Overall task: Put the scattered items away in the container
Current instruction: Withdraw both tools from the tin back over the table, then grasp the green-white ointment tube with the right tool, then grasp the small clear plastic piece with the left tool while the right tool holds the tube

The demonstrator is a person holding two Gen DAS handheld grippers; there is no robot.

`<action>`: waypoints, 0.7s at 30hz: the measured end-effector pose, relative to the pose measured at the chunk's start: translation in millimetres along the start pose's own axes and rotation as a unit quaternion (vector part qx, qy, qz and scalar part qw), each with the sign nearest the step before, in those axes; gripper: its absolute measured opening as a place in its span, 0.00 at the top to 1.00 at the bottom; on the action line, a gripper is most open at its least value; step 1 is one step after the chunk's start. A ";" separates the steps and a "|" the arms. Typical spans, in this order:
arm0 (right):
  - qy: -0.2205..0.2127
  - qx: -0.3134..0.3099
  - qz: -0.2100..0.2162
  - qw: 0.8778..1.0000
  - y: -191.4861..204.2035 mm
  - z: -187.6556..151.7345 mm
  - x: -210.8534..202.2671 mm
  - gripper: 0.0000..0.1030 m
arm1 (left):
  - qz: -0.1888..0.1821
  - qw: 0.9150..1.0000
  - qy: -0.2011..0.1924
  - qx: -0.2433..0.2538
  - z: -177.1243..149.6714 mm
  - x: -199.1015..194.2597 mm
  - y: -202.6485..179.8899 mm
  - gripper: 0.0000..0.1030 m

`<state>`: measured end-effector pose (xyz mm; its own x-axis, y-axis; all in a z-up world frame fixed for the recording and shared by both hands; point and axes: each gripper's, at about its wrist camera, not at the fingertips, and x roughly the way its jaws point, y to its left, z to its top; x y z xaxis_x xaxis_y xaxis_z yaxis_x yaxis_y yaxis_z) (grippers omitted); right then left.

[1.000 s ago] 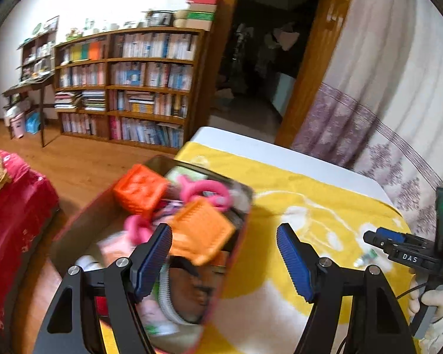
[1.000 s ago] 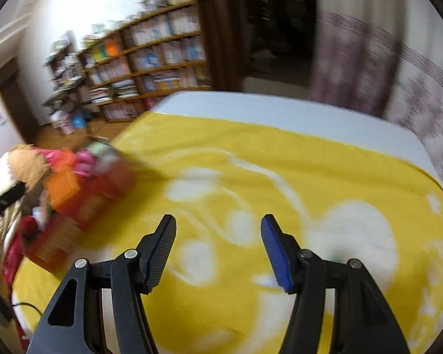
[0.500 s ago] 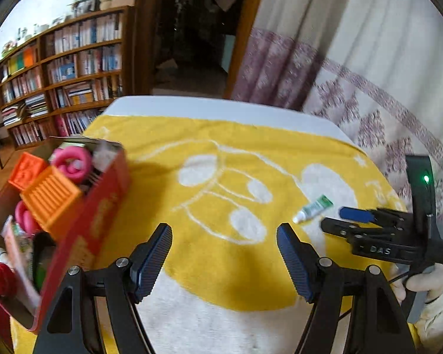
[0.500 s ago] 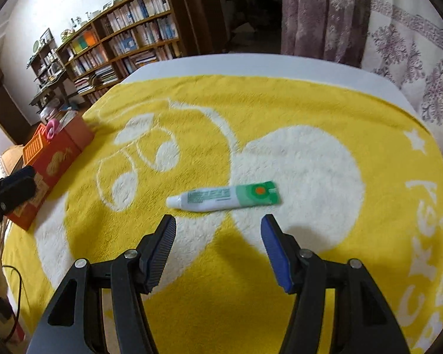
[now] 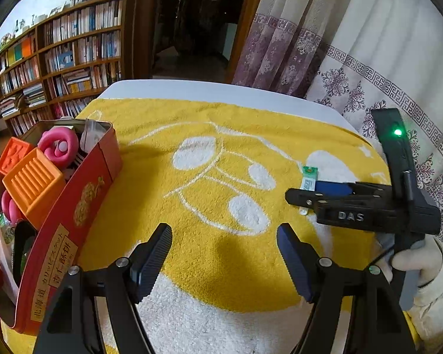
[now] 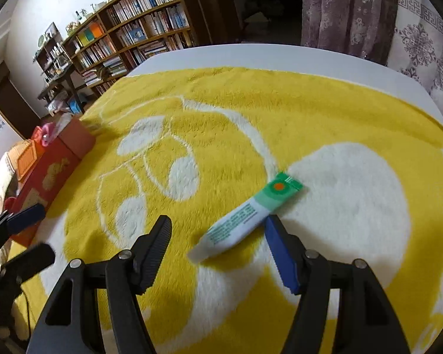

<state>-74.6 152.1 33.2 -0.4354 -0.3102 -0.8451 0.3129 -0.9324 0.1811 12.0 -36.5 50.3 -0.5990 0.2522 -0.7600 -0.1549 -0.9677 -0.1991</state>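
A green and white tube [image 6: 248, 215] lies slantwise on the yellow towel [image 6: 280, 112]. My right gripper [image 6: 216, 225] is low over it, jaws opening. The tube's cap end lies between them, close to the blue pad, and is not pinched. In the left wrist view the right gripper [image 5: 310, 194] covers most of the tube [image 5: 309, 177]. My left gripper [image 5: 224, 233] hangs open and empty over the towel's middle, and it also shows at the right wrist view's left edge [image 6: 29, 237]. The red tin [image 5: 82, 194] at the left holds orange blocks [image 5: 32, 183] and a pink ring [image 5: 59, 147].
The red tin [image 6: 56, 168] sits at the towel's left edge. The white table edge [image 5: 221, 88] runs along the far side, with patterned curtains [image 5: 354, 67] behind and right. A bookshelf [image 5: 59, 59] and a dark doorway stand beyond. A gloved hand [image 5: 413, 262] holds the right gripper.
The left gripper swung from over the tin to the towel's middle. The right gripper sank toward the tube, which now lies between its slightly wider jaws.
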 end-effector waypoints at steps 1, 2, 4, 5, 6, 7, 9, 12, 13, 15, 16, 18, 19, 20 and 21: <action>0.002 -0.007 -0.009 1.000 2.8 -0.2 0.9 0.33 | -0.001 1.000 0.001 0.000 -0.4 1.1 -0.2 0.27; 0.003 -0.016 -0.022 1.000 5.7 -1.5 0.7 0.34 | -0.002 1.000 0.002 0.000 -0.9 1.7 0.0 0.27; 0.005 -0.037 -0.055 0.998 9.8 -6.8 -0.5 0.46 | -0.003 1.000 0.005 0.001 -1.2 2.4 -0.1 0.27; 0.004 -0.045 -0.067 0.997 10.2 -11.1 -3.4 0.49 | -0.006 1.000 0.006 0.001 -1.0 3.0 -0.8 0.27; 0.002 -0.047 -0.071 0.996 8.6 -14.6 -6.6 0.55 | -0.008 1.000 0.006 0.002 -1.2 3.0 -1.7 0.27; 0.001 -0.041 -0.075 0.996 2.9 -19.6 -11.6 0.61 | -0.010 1.000 0.007 0.004 -1.7 2.9 -3.0 0.27; 0.000 -0.023 -0.082 0.996 -8.0 -25.6 -19.3 0.71 | -0.013 1.000 0.009 0.008 -2.7 3.0 -6.2 0.27; -0.006 0.011 -0.077 0.997 -29.4 -37.9 -34.3 0.83 | -0.021 1.000 0.015 0.016 -5.8 4.7 -14.0 0.27; -0.009 0.023 -0.073 0.997 -37.5 -43.0 -39.9 0.83 | -0.023 0.999 0.018 0.020 -6.8 5.7 -16.8 0.27; -0.012 0.034 -0.067 0.997 -46.3 -49.3 -46.6 0.83 | -0.029 0.999 0.024 0.031 -10.5 7.7 -26.0 0.27; -0.016 0.044 -0.061 0.997 -51.8 -53.0 -50.9 0.83 | -0.031 0.998 0.026 0.038 -12.3 9.1 -30.3 0.27; -0.022 0.057 -0.048 0.997 -57.9 -58.2 -56.5 0.83 | -0.037 0.997 0.037 0.056 -17.5 13.0 -43.6 0.27; -0.028 0.063 -0.045 0.997 -60.7 -60.2 -60.7 0.83 | -0.041 0.996 0.043 0.069 -20.8 15.9 -51.7 0.27; -0.031 0.064 -0.043 0.996 -61.5 -60.7 -62.5 0.83 | -0.043 0.995 0.047 0.076 -23.5 17.3 -56.6 0.27; -0.034 0.066 -0.041 0.996 -61.5 -61.8 -64.8 0.83 | -0.044 0.994 0.052 0.085 -26.7 19.6 -62.6 0.27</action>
<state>-13.5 240.9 45.7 -0.5126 -0.2388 -0.8247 0.1619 -0.9702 0.1803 30.9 29.1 31.3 -0.4948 0.3263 -0.8055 -0.3390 -0.9259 -0.1668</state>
